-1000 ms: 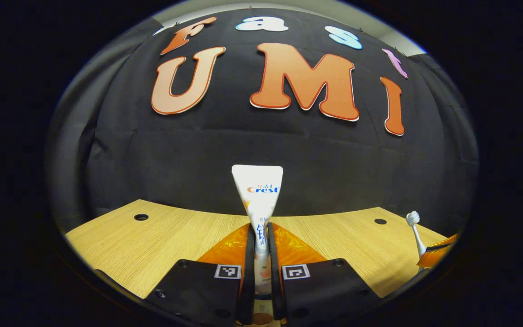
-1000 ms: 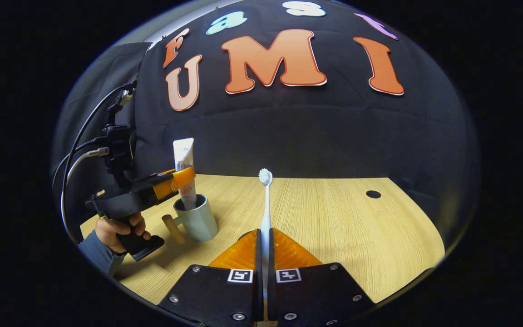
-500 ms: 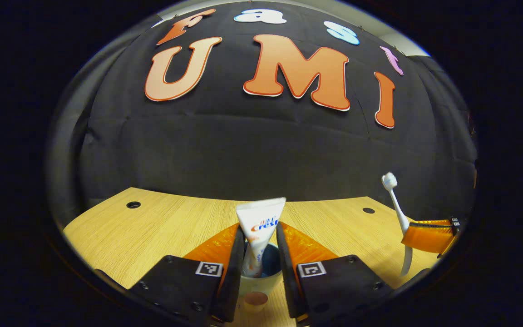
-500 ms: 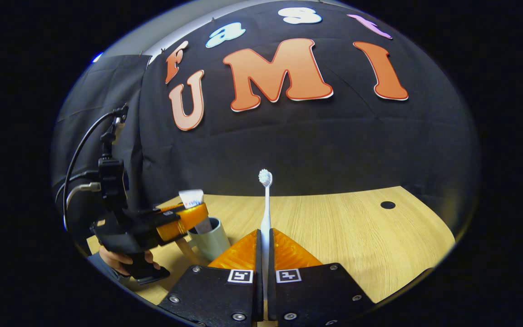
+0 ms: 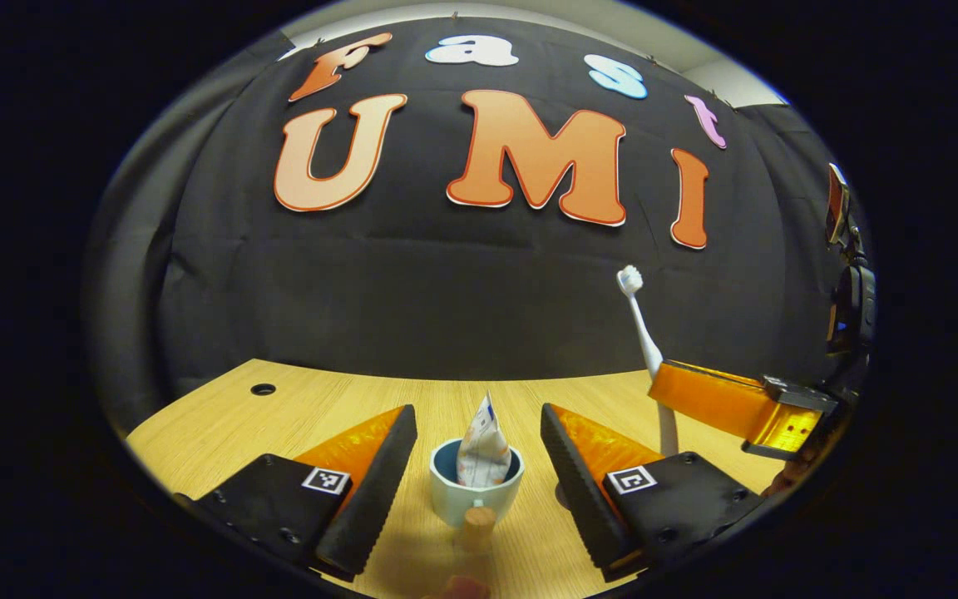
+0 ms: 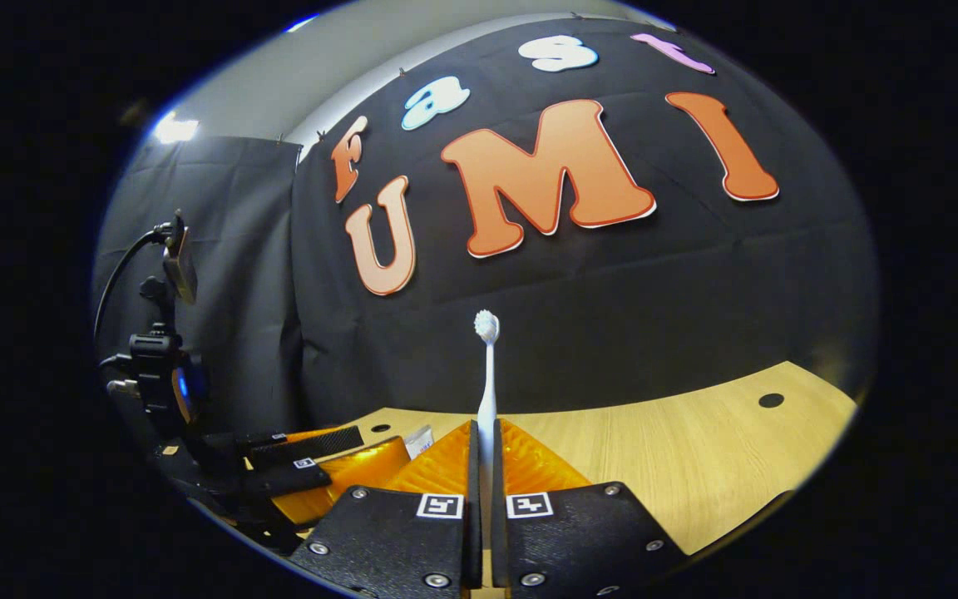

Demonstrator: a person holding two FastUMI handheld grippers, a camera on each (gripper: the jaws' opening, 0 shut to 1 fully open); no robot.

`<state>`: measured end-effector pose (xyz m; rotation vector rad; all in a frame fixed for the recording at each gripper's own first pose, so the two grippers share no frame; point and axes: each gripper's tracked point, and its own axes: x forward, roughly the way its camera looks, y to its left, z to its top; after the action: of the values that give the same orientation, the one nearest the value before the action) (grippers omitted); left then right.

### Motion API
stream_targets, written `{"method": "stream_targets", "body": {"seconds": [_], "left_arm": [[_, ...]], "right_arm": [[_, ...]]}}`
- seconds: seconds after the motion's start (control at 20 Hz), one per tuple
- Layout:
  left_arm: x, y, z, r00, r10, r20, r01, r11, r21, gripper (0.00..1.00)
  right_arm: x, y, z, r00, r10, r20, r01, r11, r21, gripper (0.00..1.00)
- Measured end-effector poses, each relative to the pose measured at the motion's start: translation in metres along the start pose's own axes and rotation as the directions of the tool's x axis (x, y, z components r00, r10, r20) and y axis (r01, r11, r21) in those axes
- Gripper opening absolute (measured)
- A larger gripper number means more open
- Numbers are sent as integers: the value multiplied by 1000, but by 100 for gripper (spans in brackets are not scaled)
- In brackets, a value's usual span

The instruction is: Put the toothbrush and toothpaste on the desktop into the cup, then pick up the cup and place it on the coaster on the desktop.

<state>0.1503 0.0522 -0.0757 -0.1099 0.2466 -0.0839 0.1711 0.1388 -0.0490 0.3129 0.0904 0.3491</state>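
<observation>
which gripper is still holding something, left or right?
The right gripper: its fingers are shut on the toothbrush, held upright. The left gripper is open, its fingers apart on either side of the cup, with the toothpaste already inside.

The left gripper view looks down close over the pale blue-lined ceramic cup (image 5: 476, 491) toward the booth's back wall; the right gripper view faces likewise from alongside. Both share the light wooden desktop (image 5: 338, 399) (image 6: 678, 449).
</observation>
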Motion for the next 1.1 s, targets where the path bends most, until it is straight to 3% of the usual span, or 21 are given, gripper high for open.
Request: {"method": "stream_targets", "body": {"seconds": [0.6,0.85,1.1], "left_arm": [[-45,63,-17,994,105,6,-105,994,29,98],[-51,79,-24,990,139,10,-139,990,26,99],[-55,92,-33,987,162,3,-162,987,13,99]], "right_arm": [[46,33,16,968,94,234,-122,987,108,5],[70,29,-2,965,68,255,-118,975,187,5],[89,25,-20,967,45,251,-87,983,160,5]]}}
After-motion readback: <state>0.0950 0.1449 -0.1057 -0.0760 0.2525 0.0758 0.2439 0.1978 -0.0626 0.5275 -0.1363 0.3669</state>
